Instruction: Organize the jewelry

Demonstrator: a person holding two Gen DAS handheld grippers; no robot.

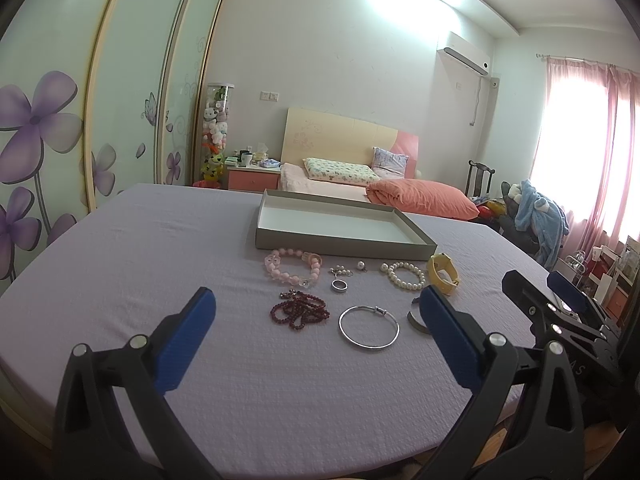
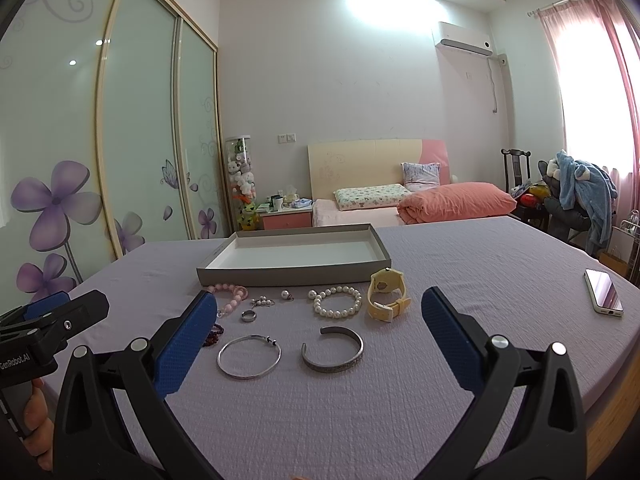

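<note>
Left wrist view: the left gripper [image 1: 318, 300] hovers low over the lavender bedspread [image 1: 120, 264], jaws spread wide, empty. The right gripper [image 2: 320, 304] hovers likewise, agape. Jewelry lies before them: silver bangle [image 2: 249, 357], open cuff [image 2: 333, 349] gap facing left, pearl bracelet [image 2: 337, 301]. Behind lies the grey tray [image 2: 294, 276], long axis crosswise.

Silver cuff [image 1: 416, 320] partly hiding behind left gripper's right finger [image 1: 448, 340]. In right wrist view, dark red bead strand [image 2: 214, 334] and near side of pink bead bracelet [image 2: 232, 300] hiding behind blue finger [image 2: 188, 340]. Small earrings [image 2: 262, 302] too tiny for detail. Hand [image 2: 38, 428] getting cut off at left edge, holding gripper handle.
</note>
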